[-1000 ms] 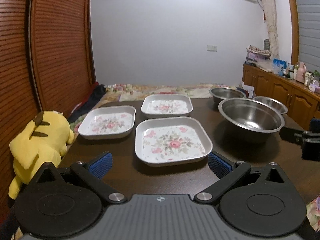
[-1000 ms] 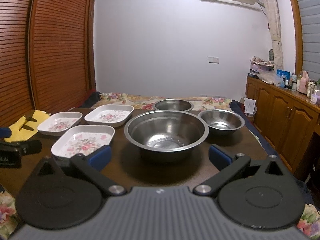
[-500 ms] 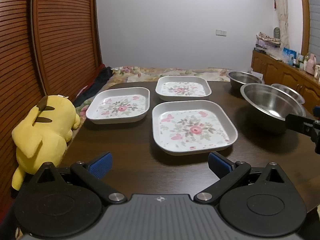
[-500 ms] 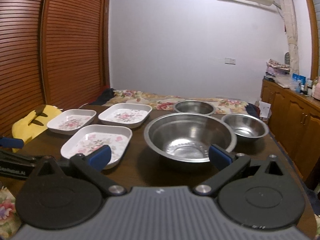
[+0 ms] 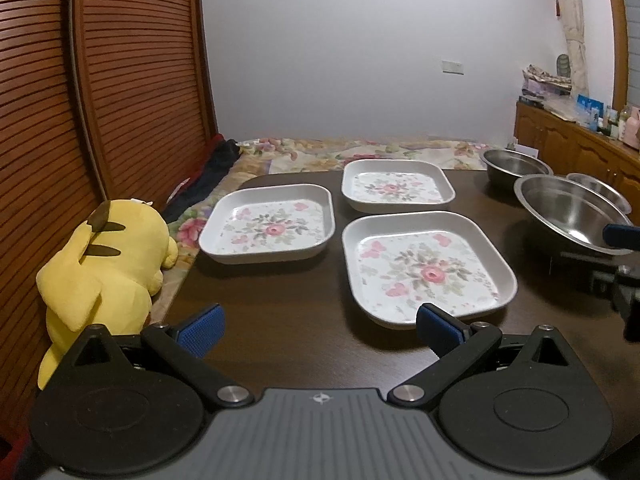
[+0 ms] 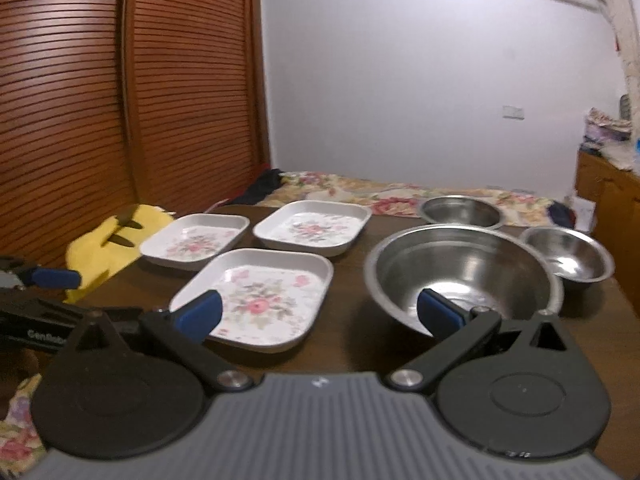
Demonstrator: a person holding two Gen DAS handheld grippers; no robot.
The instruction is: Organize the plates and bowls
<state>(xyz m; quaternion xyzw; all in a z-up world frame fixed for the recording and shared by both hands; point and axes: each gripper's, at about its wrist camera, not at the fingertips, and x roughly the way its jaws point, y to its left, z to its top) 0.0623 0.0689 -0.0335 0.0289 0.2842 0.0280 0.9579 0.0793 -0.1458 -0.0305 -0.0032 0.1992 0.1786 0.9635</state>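
Three square white plates with a pink flower pattern lie on the dark table: a near plate (image 5: 426, 268) (image 6: 260, 296), a left plate (image 5: 270, 228) (image 6: 196, 240) and a far plate (image 5: 396, 186) (image 6: 312, 228). To their right stand a large steel bowl (image 5: 568, 212) (image 6: 464, 276) and two small steel bowls (image 6: 460, 210) (image 6: 568, 258). My left gripper (image 5: 320, 326) hangs open in front of the near plate, its right pad at the plate's front rim. My right gripper (image 6: 320, 314) is open between the near plate and the large bowl, holding nothing.
A yellow plush toy (image 5: 100, 260) sits off the table's left edge by a slatted wooden door (image 5: 100, 80). A flowered bedspread (image 5: 360, 150) lies beyond the table. A wooden cabinet (image 5: 580, 148) with clutter runs along the right wall.
Both grippers have swung left and moved forward. The plates now sit more to the right and nearer in the left wrist view; the near plate fills more of the right wrist view. Nothing was grasped.
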